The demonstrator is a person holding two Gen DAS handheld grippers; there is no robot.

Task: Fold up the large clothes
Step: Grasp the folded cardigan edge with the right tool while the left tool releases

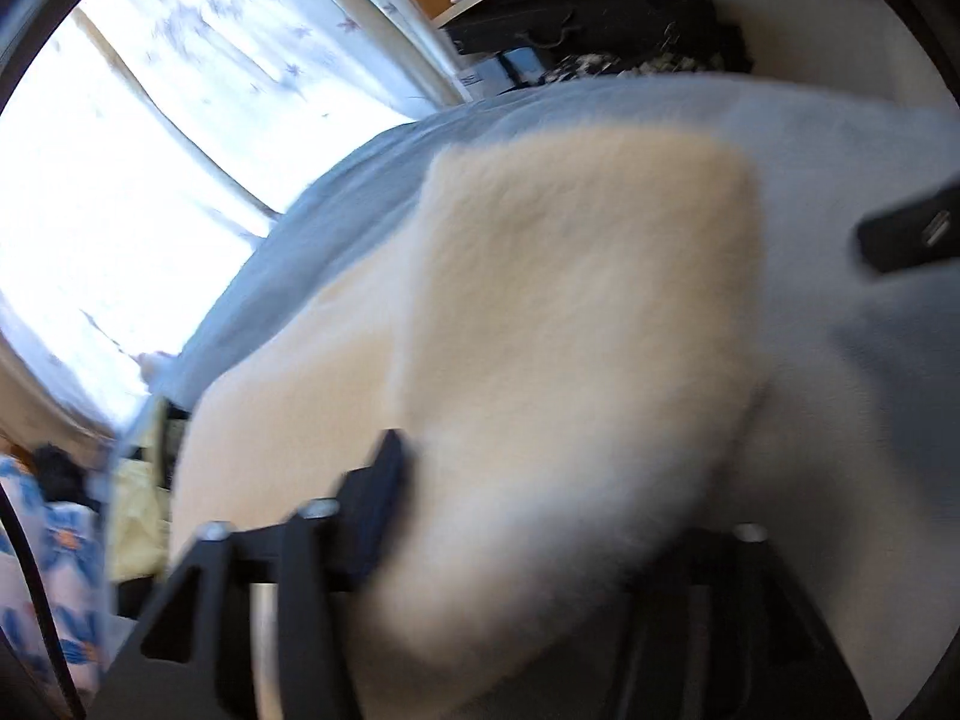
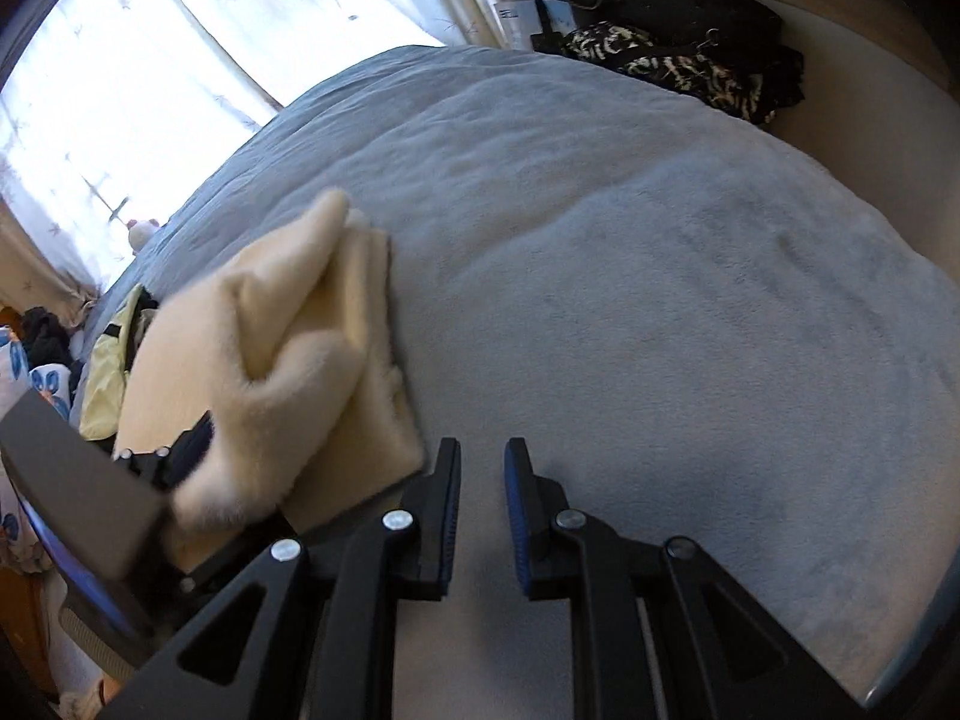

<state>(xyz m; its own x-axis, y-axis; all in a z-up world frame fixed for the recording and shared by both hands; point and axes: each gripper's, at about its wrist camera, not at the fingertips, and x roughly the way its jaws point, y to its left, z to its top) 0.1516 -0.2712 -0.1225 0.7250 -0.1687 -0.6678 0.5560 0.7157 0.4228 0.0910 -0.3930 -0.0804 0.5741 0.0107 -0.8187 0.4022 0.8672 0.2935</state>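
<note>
The left gripper [image 2: 198, 456] has cream fleece [image 2: 288, 348] draped between spread fingers, carrying a fold over, while the right gripper [image 2: 483, 510], nearly pressed together, is empty.

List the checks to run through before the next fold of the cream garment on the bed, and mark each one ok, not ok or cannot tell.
1. Right hand-held gripper empty: ok. Its jaws are nearly closed with nothing between them.
2. Left hand-held gripper free of the garment: cannot tell. Fleece drapes over it and hides one finger.
3. Garment lying flat: not ok. A flap stands bunched up on top.
4. Bare blanket beside the garment to work on: ok.
5. Sharp view of the garment: not ok in the left wrist view, which is blurred.
</note>
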